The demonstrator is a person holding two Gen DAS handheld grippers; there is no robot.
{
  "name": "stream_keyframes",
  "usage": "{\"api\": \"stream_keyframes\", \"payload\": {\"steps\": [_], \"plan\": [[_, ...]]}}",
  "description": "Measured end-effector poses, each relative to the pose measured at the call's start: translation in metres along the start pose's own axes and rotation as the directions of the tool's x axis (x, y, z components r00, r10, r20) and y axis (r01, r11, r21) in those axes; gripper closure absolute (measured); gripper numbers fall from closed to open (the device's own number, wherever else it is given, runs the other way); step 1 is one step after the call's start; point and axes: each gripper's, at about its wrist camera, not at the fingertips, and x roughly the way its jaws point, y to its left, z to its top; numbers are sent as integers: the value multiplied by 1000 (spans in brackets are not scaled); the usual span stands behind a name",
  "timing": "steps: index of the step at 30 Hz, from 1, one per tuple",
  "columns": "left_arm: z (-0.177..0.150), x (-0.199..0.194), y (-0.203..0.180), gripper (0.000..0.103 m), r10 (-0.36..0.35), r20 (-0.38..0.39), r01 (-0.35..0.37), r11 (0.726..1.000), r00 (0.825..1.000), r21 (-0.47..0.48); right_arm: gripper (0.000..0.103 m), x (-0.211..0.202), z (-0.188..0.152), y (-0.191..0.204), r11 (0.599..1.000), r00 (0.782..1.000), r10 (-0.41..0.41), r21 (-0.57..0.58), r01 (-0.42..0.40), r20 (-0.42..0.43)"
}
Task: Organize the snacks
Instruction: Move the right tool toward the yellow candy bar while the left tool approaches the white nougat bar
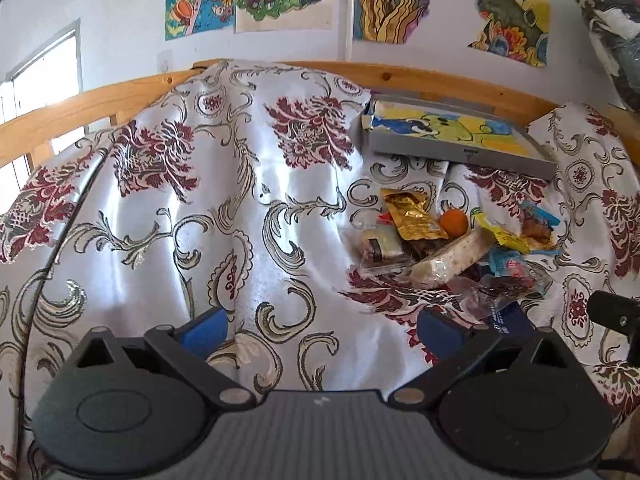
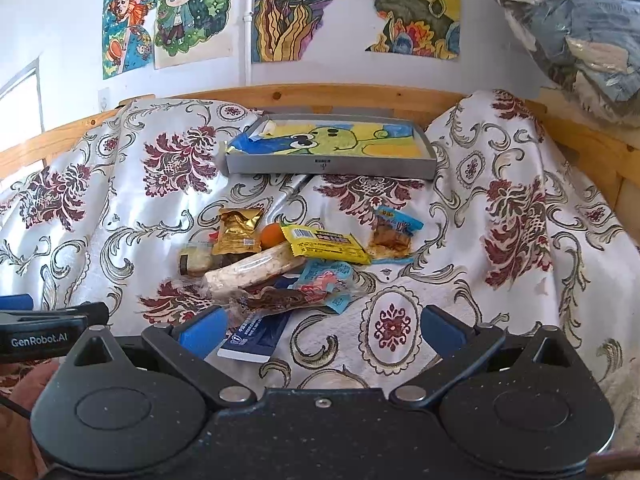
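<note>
- Left gripper (image 1: 320,330): fingers spread wide, nothing between them; hovers over bare patterned cloth (image 1: 160,240), left of the snack pile, w/ its right finger close to the pile's near-left edge
- Right gripper (image 2: 320,330): also wide open & empty; its left finger is just by the dark-blue packet (image 2: 258,334) at the pile's near edge, touching or not I can't tell
- Snack pile, L to R in the right wrist view: small clear pack w/ pale filling (image 2: 194,260), gold foil pouch (image 2: 238,230), orange fruit (image 2: 272,235) behind, long pale bar in clear wrap (image 2: 252,270) lying across the middle, yellow bar (image 2: 326,244), light-blue packet (image 2: 326,278) w/ a dark item in clear wrap in front, blue-topped pack of brown pieces (image 2: 394,236) at far right, a bit apart
- All heaped mid-cloth, overlapping, no sorting visible
- Grey tray (image 2: 328,166) lies beyond the pile, near the cloth's far edge by the wooden rail (image 2: 340,98); holds only a drawn paper liner, no snacks as far as I can see
- Progress, my read: basically at the start; nothing picked, nothing placed
- Left to do: every snack to be lifted & laid out, prob. in the tray
</note>
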Motion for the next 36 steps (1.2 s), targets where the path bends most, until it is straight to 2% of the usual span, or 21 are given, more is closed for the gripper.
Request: {"api": "stream_keyframes", "payload": {"steps": [5, 11, 22, 30, 33, 36], "plan": [[6, 14, -1, 1, -9, -39, 9, 1000, 999, -10, 1, 11, 7, -7, 1000, 1000, 19, 4, -19, -17], [22, 35, -6, 1, -37, -64, 35, 999, 997, -19, 1, 30, 17, -20, 997, 995, 84, 7, -83, -50], [48, 88, -24, 1, -140, -99, 139, 990, 985, -22, 1, 78, 35, -43, 983, 975, 181, 48, -176, -131], [58, 122, -35, 1, -293, -89, 296, 955, 952, 26, 1, 117, 54, -53, 973, 963, 229, 8, -230, -143], [61, 135, -35, 1, -344, -106, 349, 936, 933, 32, 1, 134, 65, -60, 963, 952, 267, 9, -269, -151], [62, 147, -30, 1, -406, -123, 411, 912, 905, 12, 1, 155, 75, -70, 943, 929, 332, 75, -324, -162]]}}
